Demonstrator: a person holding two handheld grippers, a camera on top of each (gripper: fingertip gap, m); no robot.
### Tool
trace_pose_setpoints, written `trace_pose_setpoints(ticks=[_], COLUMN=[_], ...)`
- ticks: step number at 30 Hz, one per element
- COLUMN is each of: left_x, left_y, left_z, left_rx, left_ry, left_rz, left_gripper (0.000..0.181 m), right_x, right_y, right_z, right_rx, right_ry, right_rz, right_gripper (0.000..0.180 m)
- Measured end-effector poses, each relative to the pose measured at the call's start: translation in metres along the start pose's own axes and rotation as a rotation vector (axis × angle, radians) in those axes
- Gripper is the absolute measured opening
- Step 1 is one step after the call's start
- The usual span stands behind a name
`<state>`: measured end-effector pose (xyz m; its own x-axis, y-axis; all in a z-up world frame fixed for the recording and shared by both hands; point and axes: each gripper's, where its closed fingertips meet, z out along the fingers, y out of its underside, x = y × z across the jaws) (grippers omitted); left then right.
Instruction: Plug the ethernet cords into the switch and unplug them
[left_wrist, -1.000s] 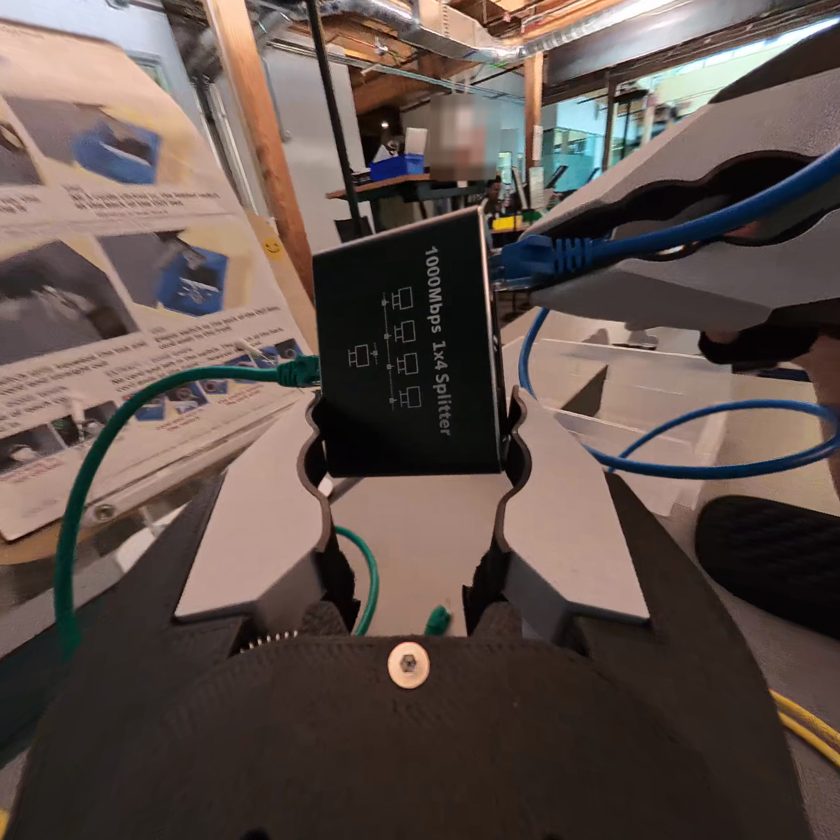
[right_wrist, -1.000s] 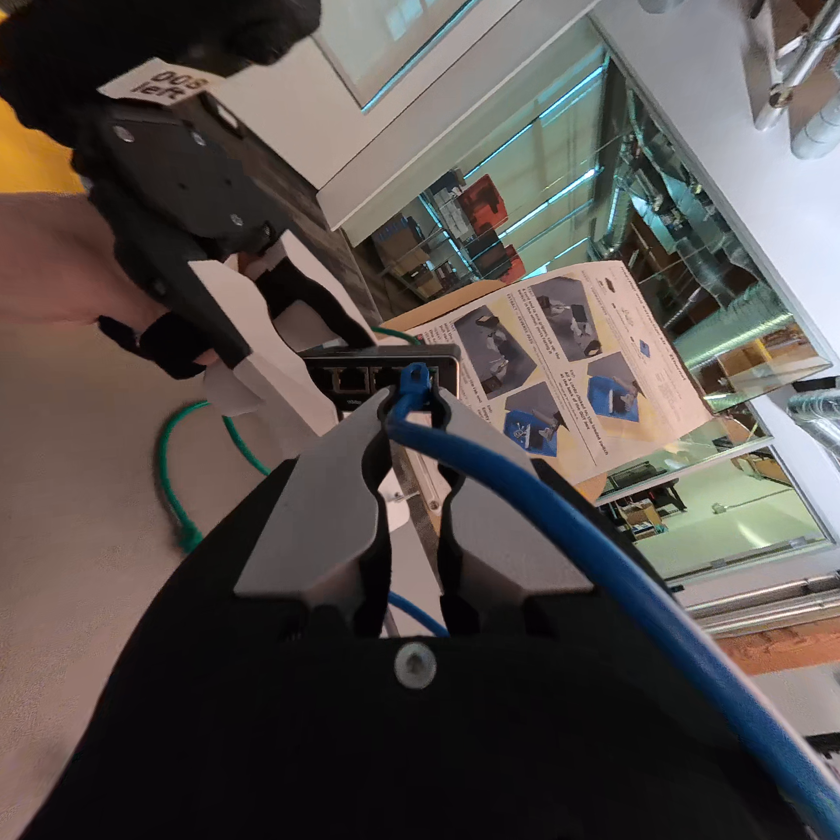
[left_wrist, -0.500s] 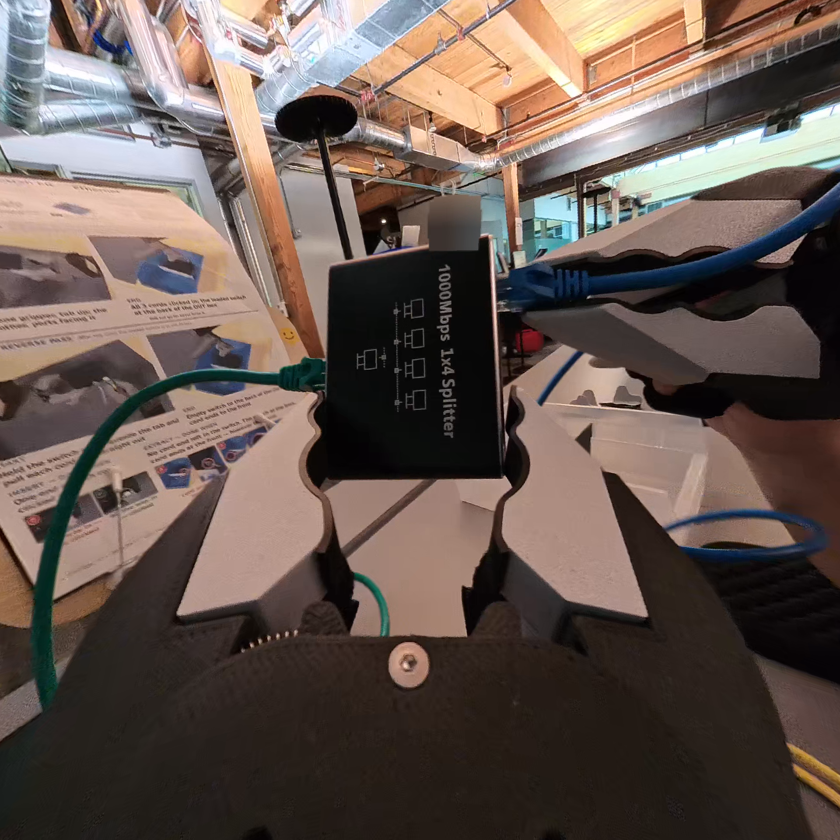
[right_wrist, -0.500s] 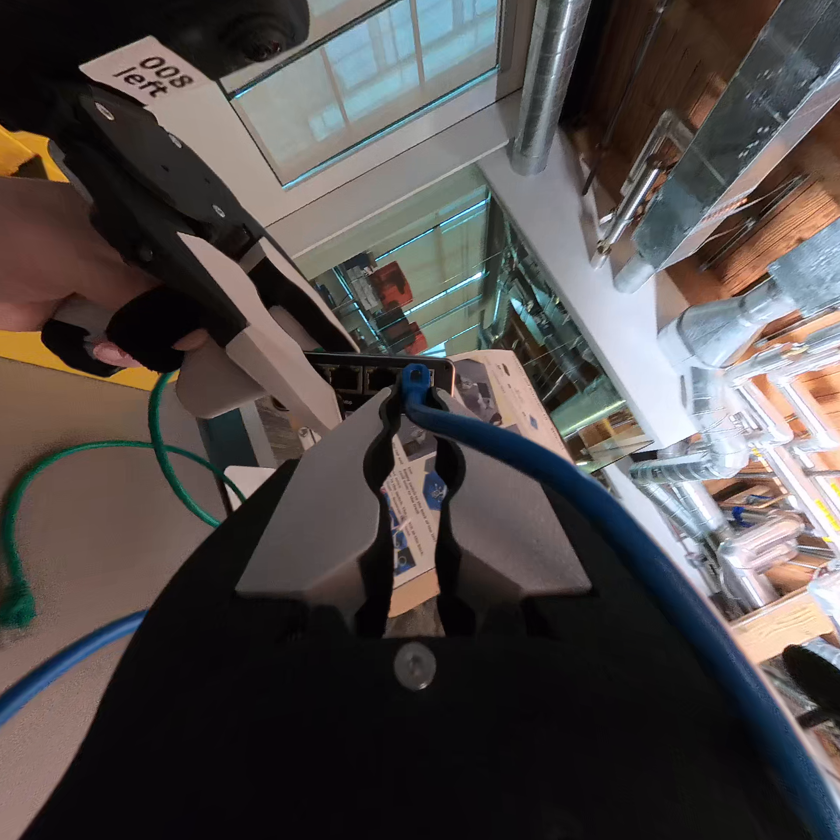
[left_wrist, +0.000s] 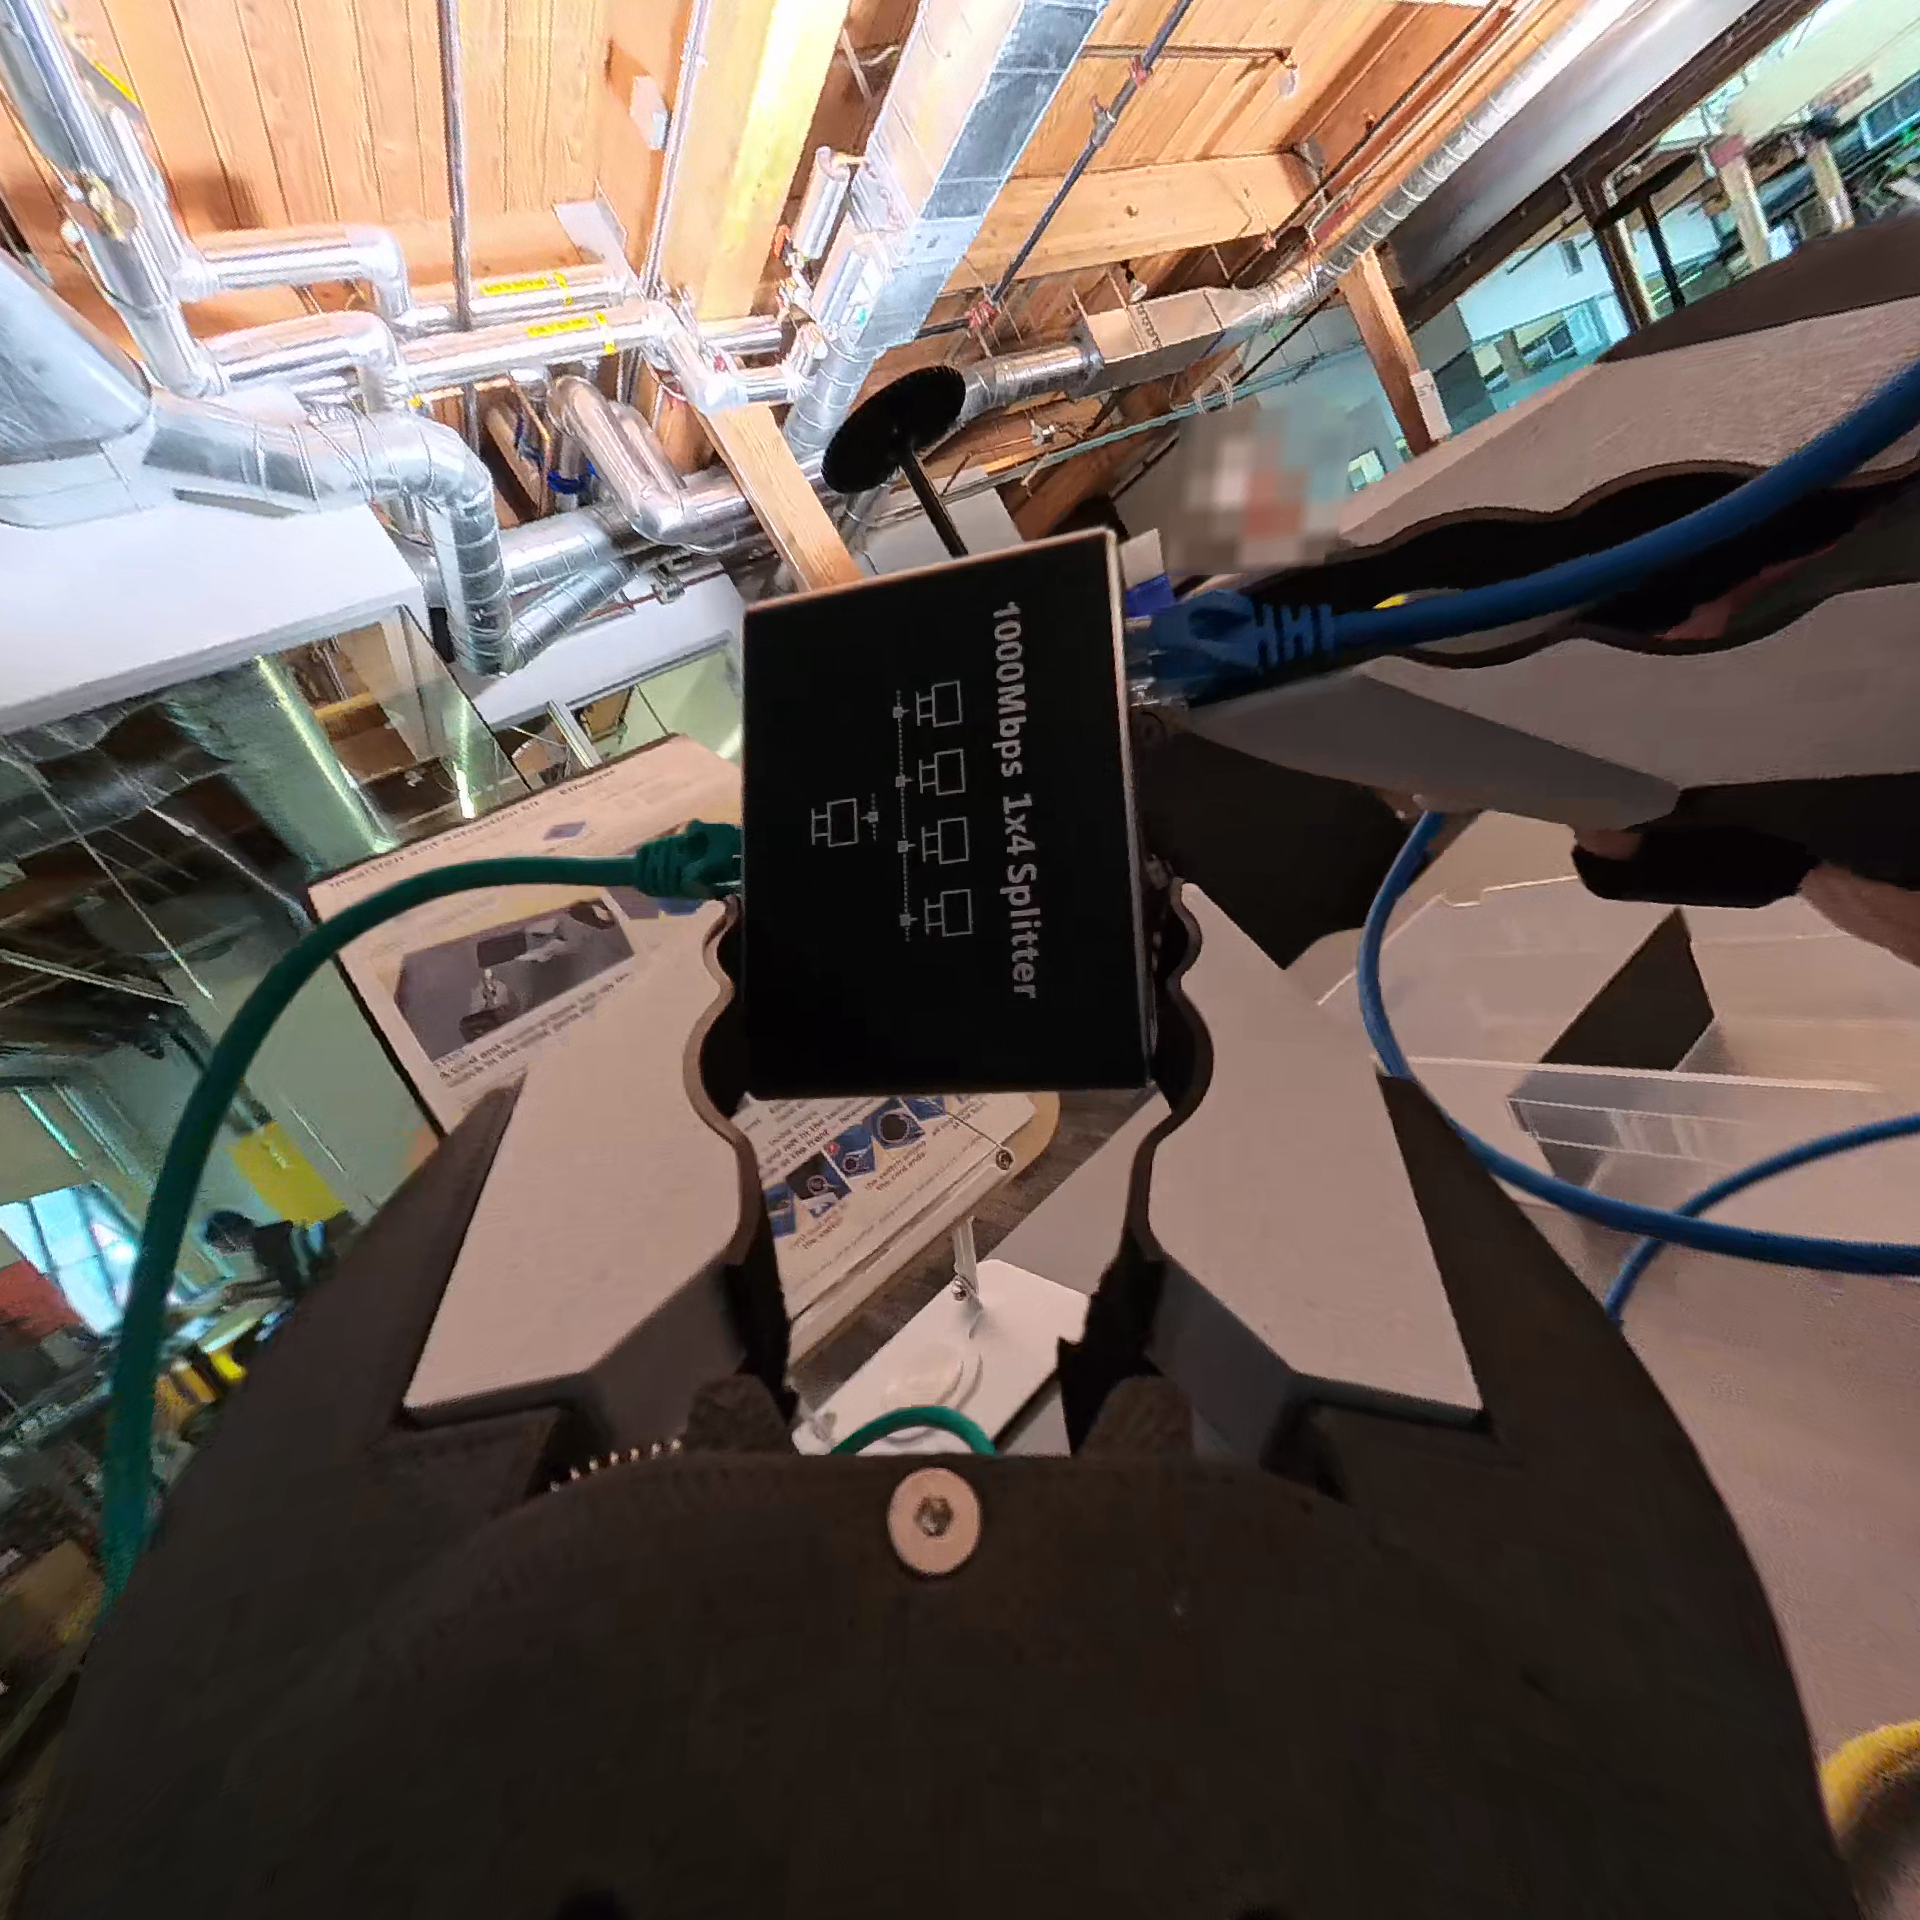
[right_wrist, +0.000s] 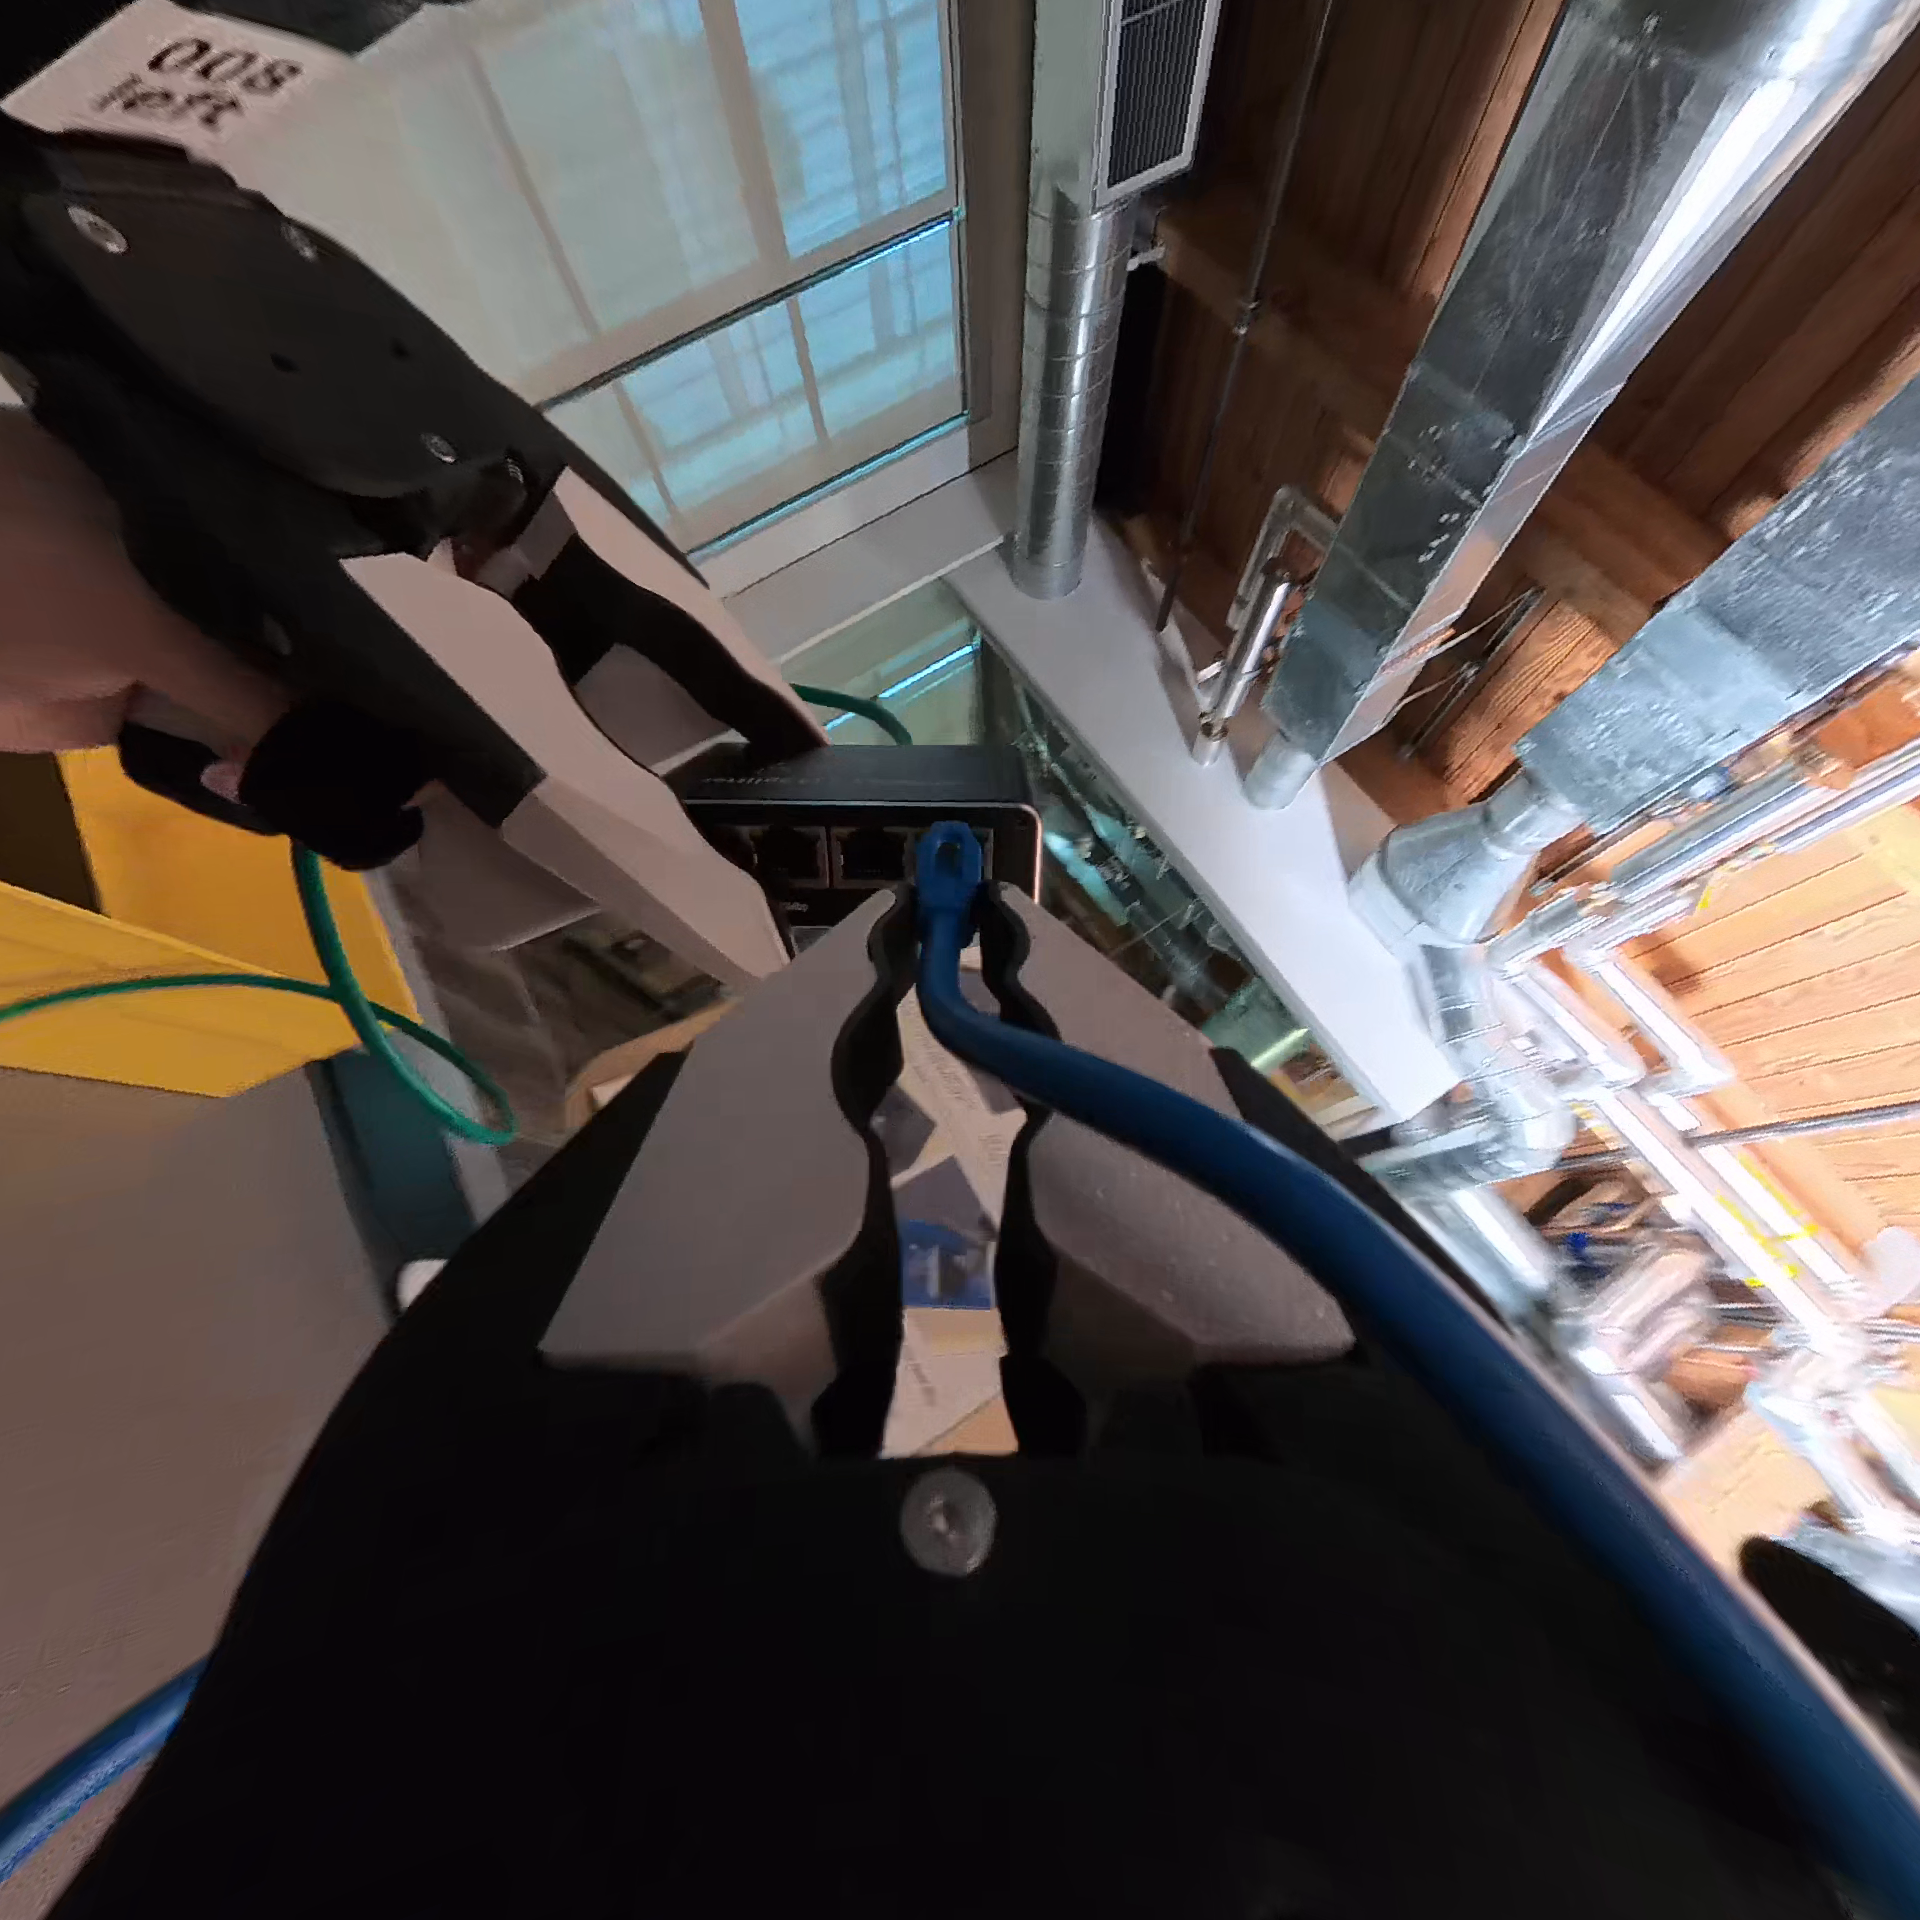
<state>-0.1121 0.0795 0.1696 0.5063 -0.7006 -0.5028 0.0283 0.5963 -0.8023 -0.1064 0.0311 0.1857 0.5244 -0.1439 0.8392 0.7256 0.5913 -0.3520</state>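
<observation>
My left gripper (left_wrist: 951, 1013) is shut on a black switch box (left_wrist: 935, 821) and holds it up in the air, tilted. A green cord (left_wrist: 260, 997) is plugged into the box's left side. My right gripper (right_wrist: 943, 914) is shut on the blue cord (right_wrist: 1195, 1122) just behind its plug (right_wrist: 948, 857), which sits at the rightmost port on the box's port face (right_wrist: 862, 857). In the left wrist view the blue plug (left_wrist: 1195, 639) meets the box's right side, with the right gripper (left_wrist: 1507, 665) behind it. The other ports look empty.
An instruction sheet on a board (left_wrist: 540, 956) stands behind the box. Clear plastic trays (left_wrist: 1714, 1091) lie on the white table at right, with blue cord slack (left_wrist: 1455, 1174) looped over them. A yellow bin (right_wrist: 156, 935) sits at left. Ceiling ducts fill the background. The tips of one gripper are about 5 centimeters away from the tips of the other.
Both grippers have lifted and tilted upward together with the box and the blue cord; more ceiling shows. The blue plug stays at the rightmost port. Both grips are unchanged.
</observation>
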Motion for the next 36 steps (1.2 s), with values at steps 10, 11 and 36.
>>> trace_pose_setpoints(ticks=[10, 11, 36], left_x=[0.005, 0.006, -0.005], left_y=[0.003, 0.006, 0.005], left_z=[0.006, 0.006, -0.001], left_rx=[0.1, 0.098, -0.017], left_ry=[-0.046, -0.031, -0.111], left_rz=[-0.007, -0.025, 0.06], left_gripper=[0.086, 0.084, 0.077], right_x=[-0.01, -0.012, -0.011], right_y=[-0.013, -0.012, -0.008], right_z=[-0.003, -0.003, 0.002], right_rx=[0.021, 0.021, 0.033], right_ry=[0.04, 0.035, -0.012], right_rz=[-0.273, -0.29, 0.02], right_gripper=[0.011, 0.011, 0.012])
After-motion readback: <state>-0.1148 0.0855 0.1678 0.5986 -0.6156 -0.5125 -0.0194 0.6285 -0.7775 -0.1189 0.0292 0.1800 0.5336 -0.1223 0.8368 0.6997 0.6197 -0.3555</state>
